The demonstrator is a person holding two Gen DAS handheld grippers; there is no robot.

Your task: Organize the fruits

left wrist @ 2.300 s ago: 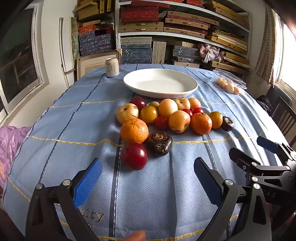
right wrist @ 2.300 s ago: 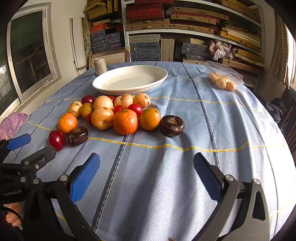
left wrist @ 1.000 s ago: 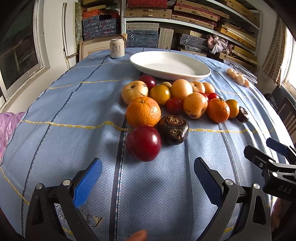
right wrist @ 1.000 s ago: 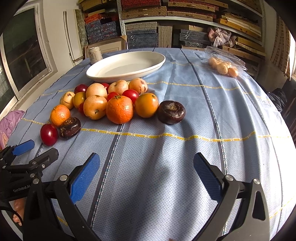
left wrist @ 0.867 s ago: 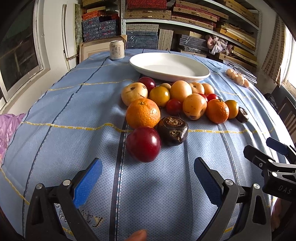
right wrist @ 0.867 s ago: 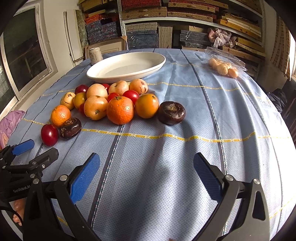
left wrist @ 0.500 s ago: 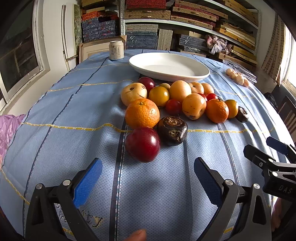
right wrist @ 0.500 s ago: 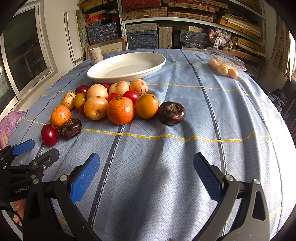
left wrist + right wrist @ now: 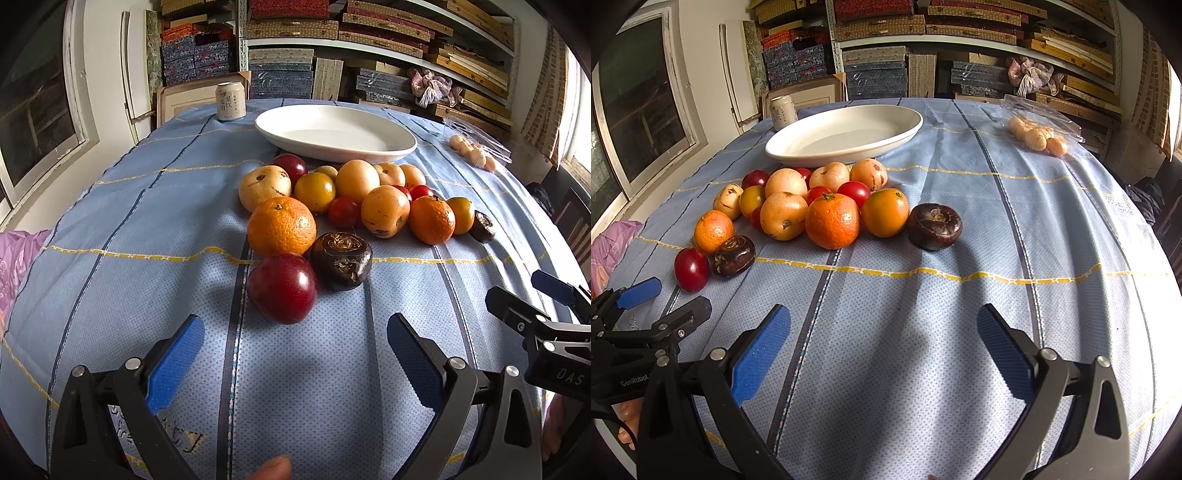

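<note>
Several fruits lie in a loose pile on the blue tablecloth. Nearest my left gripper (image 9: pixel 295 343) are a dark red plum (image 9: pixel 282 288), a dark brown fruit (image 9: pixel 341 260) and an orange (image 9: pixel 281 226). The left gripper is open and empty, just short of the plum. My right gripper (image 9: pixel 882 339) is open and empty, a little back from another dark brown fruit (image 9: pixel 935 226), an orange (image 9: pixel 833 220) and a yellow-orange fruit (image 9: pixel 885 212). An empty white oval plate (image 9: pixel 402 142) stands behind the pile; it also shows in the right wrist view (image 9: pixel 908 131).
A white can (image 9: pixel 230 100) stands at the back left of the table. A clear plastic box of small pale fruits (image 9: pixel 1039 134) sits at the back right. Shelves of stacked boxes stand behind the table. A dark chair (image 9: pixel 574 225) is at the right edge.
My left gripper has moved closer to the dark red plum, which looks larger now. The right gripper has barely moved. Both stay open.
</note>
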